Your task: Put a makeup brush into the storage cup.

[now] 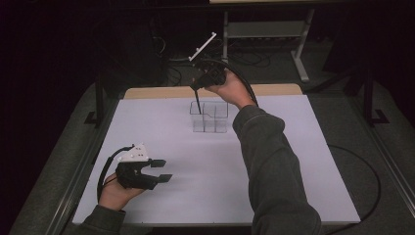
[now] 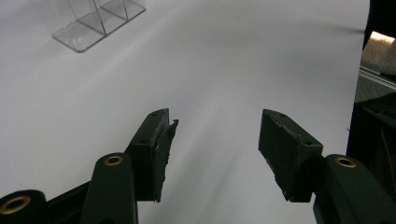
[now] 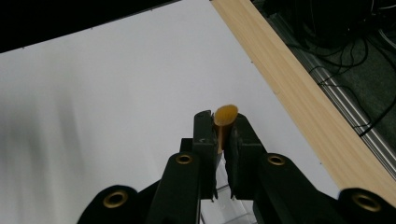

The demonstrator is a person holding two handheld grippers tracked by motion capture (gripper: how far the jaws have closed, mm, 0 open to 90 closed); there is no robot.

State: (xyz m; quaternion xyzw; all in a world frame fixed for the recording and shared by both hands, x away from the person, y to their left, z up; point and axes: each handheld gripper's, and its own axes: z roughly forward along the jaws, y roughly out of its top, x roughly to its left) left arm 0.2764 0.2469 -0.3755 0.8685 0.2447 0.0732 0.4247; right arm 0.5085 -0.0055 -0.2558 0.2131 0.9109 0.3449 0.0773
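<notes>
A clear box with several compartments (image 1: 209, 117) stands at the far middle of the white table top (image 1: 293, 161). My right gripper (image 1: 196, 91) hangs just above its back left corner, pointing down. It is shut on a thin dark stick (image 1: 197, 104) whose lower end reaches into the back left compartment. In the right gripper view the jaws (image 3: 223, 125) pinch the stick just below its rounded yellow end (image 3: 226, 114), with a bit of the clear box (image 3: 224, 212) under them. My left gripper (image 1: 164, 170) rests low at the near left, open and holding nothing (image 2: 217, 135). The clear box (image 2: 93, 21) lies far ahead of it.
A wooden strip (image 1: 166, 92) runs along the table's far edge (image 3: 299, 79). Behind it are cables on the floor (image 1: 254, 58) and a metal frame (image 1: 301, 54). The right forearm's sleeve (image 1: 269, 161) crosses the table's middle right.
</notes>
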